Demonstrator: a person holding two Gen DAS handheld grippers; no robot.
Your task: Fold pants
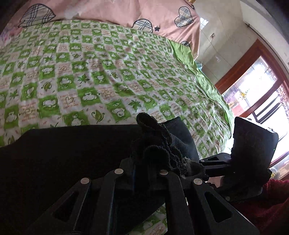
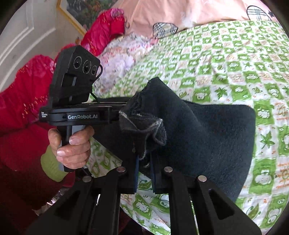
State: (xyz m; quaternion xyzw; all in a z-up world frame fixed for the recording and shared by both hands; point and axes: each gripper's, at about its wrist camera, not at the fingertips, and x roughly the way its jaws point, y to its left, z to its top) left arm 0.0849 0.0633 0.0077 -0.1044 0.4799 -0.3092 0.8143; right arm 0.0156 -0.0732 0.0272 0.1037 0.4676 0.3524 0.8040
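Note:
The dark fleece pants [image 1: 72,153] hang over the near edge of the bed. My left gripper [image 1: 142,173] is shut on a bunched edge of the pants [image 1: 155,144], held just above the bed. My right gripper [image 2: 144,162] is shut on another bunched edge of the pants [image 2: 198,135], lifted off the sheet. The two grippers are close together. The left gripper [image 2: 115,113], gripped by a hand [image 2: 72,144], shows in the right wrist view. The right gripper's body [image 1: 252,141] shows at the right of the left wrist view.
The bed carries a green and white checked sheet [image 1: 108,72]. Pink pillows with plaid hearts [image 1: 162,16] lie at the head. Red bedding [image 2: 27,94] and a floral quilt [image 2: 122,57] sit at the far side. A window [image 1: 256,94] is on the right.

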